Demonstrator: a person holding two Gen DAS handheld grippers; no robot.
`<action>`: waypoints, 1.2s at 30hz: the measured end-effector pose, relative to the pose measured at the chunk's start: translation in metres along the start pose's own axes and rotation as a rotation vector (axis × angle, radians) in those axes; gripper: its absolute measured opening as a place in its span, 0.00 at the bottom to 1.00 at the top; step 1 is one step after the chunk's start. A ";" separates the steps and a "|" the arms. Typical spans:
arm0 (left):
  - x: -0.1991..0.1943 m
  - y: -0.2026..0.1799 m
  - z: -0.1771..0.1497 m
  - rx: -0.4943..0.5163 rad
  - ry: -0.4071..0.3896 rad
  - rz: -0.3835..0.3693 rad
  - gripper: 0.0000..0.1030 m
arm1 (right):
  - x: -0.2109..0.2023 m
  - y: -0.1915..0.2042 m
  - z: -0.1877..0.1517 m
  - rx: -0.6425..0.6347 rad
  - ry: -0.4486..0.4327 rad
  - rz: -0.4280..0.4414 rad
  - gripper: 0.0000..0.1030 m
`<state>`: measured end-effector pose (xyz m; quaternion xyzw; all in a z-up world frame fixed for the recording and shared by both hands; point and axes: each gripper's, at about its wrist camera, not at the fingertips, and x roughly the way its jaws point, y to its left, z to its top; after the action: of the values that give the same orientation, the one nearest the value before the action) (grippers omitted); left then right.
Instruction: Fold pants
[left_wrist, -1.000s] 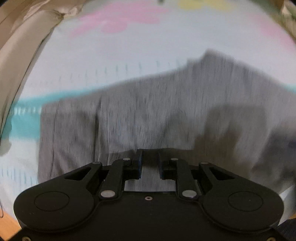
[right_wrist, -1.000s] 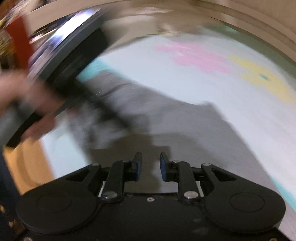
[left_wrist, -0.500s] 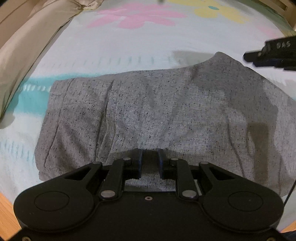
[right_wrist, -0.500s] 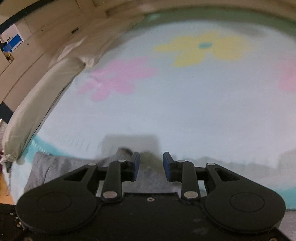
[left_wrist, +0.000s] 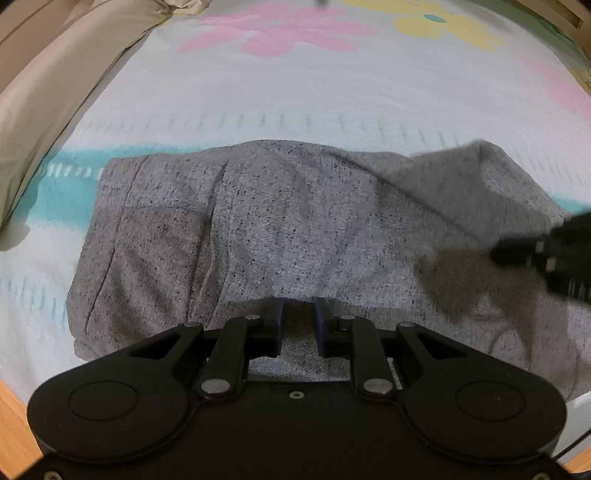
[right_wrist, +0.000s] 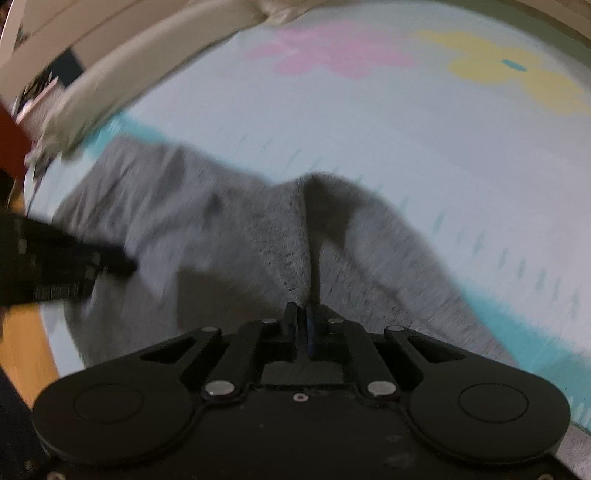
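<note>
Grey speckled pants (left_wrist: 277, 229) lie folded across a pale flowered sheet (left_wrist: 332, 92). My left gripper (left_wrist: 298, 321) points down at their near edge. Its jaws stand a little apart, grey fabric shows in the gap, and the pads do not visibly press it. My right gripper (right_wrist: 306, 317) is shut on a raised ridge of the pants (right_wrist: 221, 229), which runs up from its tips in a blurred picture. In the left wrist view the right gripper (left_wrist: 535, 251) comes in from the right, with the pants' far right corner lifted. In the right wrist view the left gripper (right_wrist: 66, 266) sits at the left.
A beige pillow (left_wrist: 55, 92) lies along the left side of the sheet and shows as a pillow (right_wrist: 129, 74) at the upper left of the right wrist view. Wooden floor (left_wrist: 14, 417) shows past the near edge. A teal stripe (right_wrist: 517, 332) crosses the sheet.
The right gripper came down from over the bare sheet onto the pants and closed on a fold of them. The pants' right corner now stands raised. The left gripper stayed put.
</note>
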<state>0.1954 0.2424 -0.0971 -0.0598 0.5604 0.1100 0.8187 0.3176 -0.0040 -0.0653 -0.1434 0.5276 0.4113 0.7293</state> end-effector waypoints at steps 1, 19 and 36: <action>0.001 0.002 0.001 -0.005 0.001 -0.002 0.27 | 0.001 0.004 -0.004 -0.014 0.010 0.007 0.03; 0.009 -0.001 0.013 -0.049 0.010 -0.032 0.27 | -0.063 -0.050 0.031 0.256 -0.316 -0.019 0.35; 0.012 0.008 0.011 -0.141 -0.004 -0.054 0.28 | 0.013 -0.010 0.041 0.270 0.056 0.182 0.36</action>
<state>0.2075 0.2540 -0.1038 -0.1319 0.5479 0.1272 0.8162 0.3531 0.0225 -0.0622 -0.0072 0.6092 0.3966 0.6867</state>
